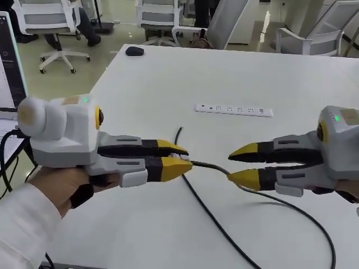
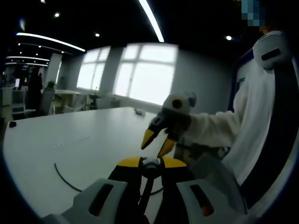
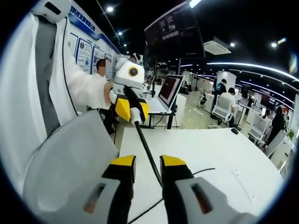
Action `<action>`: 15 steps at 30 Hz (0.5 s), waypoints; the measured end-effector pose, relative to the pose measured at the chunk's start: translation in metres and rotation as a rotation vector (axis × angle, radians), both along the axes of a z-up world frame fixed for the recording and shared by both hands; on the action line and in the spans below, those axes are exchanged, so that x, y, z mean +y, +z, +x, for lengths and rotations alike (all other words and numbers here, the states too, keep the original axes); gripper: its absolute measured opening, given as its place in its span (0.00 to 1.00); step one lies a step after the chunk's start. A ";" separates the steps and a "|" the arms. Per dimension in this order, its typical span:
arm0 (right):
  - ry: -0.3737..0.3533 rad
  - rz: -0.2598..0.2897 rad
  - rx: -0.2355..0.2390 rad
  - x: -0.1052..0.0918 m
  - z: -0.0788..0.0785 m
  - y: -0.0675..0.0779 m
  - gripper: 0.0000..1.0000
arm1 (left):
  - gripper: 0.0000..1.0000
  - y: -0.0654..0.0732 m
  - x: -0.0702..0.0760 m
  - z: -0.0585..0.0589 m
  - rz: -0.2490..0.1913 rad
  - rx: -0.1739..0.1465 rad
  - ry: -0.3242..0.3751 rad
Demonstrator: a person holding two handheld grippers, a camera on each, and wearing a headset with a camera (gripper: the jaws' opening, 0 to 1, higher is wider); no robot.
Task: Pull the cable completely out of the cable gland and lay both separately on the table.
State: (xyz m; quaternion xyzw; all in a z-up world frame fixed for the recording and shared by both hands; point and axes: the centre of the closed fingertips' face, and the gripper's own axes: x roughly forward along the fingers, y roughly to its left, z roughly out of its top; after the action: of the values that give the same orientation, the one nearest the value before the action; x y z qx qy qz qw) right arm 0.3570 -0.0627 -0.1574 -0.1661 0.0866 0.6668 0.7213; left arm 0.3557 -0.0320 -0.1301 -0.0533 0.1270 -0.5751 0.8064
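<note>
Left gripper [image 1: 188, 157] is clamped on the gland [image 3: 134, 115] at its tips, while the right gripper [image 1: 229, 165] stands part open with the cable [image 1: 208, 166] running loose between its jaws from the gland, so a pull now may just slide along the cable, or tug the gland free.

Our left gripper [image 1: 188, 157], at the left of the head view, has a pale grey body with a rounded white cap at its rear, a small green light [image 1: 85, 101] on top, and black-panelled jaws tipped in yellow. Our right gripper [image 1: 230, 163], at the right edge, is coloured the same. At the lower left we wear a white sleeve [image 1: 19, 227] and a black strap [image 1: 84, 195] across the hand.
</note>
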 end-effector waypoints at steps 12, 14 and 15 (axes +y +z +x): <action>0.059 0.000 -0.011 0.026 -0.009 -0.001 0.17 | 0.16 -0.002 -0.005 -0.006 -0.006 0.005 -0.023; 0.063 -0.007 -0.009 0.025 -0.010 -0.003 0.10 | 0.16 -0.003 -0.006 -0.007 -0.005 0.005 -0.026; 0.063 -0.008 -0.009 0.024 -0.010 -0.003 0.07 | 0.16 -0.003 -0.006 -0.007 -0.005 0.006 -0.027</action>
State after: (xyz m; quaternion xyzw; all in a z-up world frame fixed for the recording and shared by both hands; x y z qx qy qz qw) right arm 0.3468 -0.0386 -0.1605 -0.1745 0.0806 0.6882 0.6996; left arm 0.3487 -0.0381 -0.1329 -0.0553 0.1290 -0.5861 0.7980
